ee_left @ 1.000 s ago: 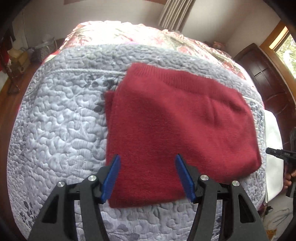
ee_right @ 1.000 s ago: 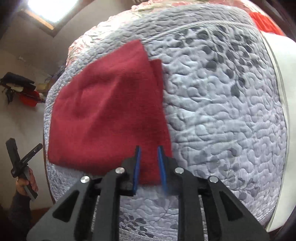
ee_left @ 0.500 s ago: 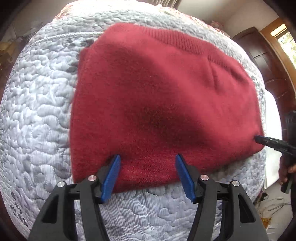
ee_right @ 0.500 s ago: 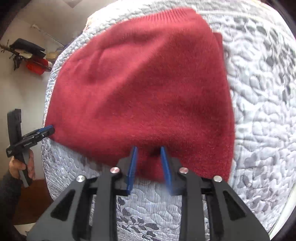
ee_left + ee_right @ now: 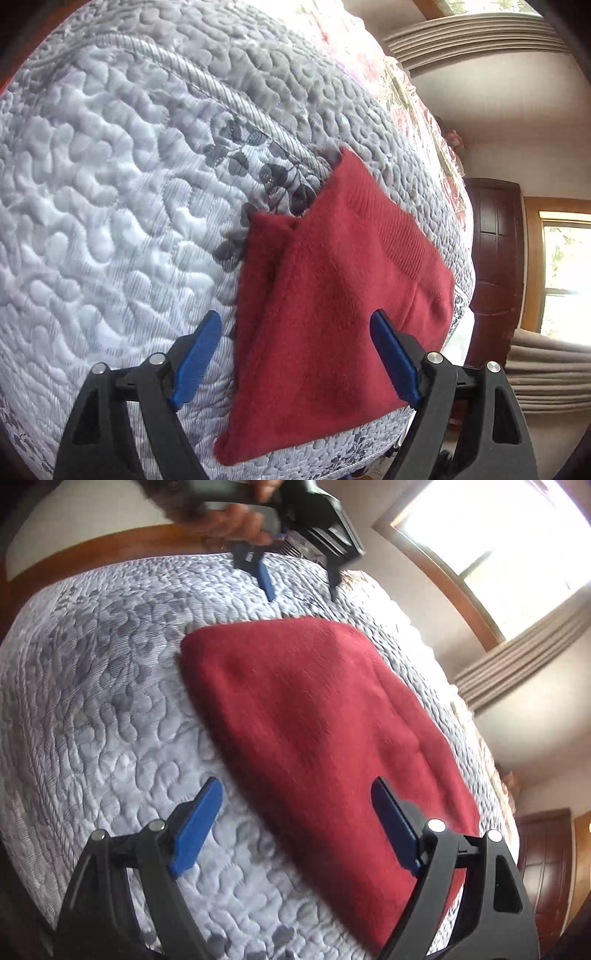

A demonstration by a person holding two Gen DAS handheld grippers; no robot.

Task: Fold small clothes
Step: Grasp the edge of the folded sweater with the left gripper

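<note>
L gripper (image 5: pixel 295 354) wide open, empty, above near edge of folded red garment (image 5: pixel 332 314). R gripper (image 5: pixel 295 823) also spread wide, nothing held, over same garment's edge. Garment lay flat on grey quilted bedspread (image 5: pixel 110 221). Farther back: dark wood door (image 5: pixel 495 251), window (image 5: pixel 498 535) w/ curtain.

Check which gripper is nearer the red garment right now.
Right, probably. The right gripper hangs open over the red garment at its near edge, and the cloth runs under one finger. The left gripper, also open, hovers just past the far edge, over the quilt.
</note>
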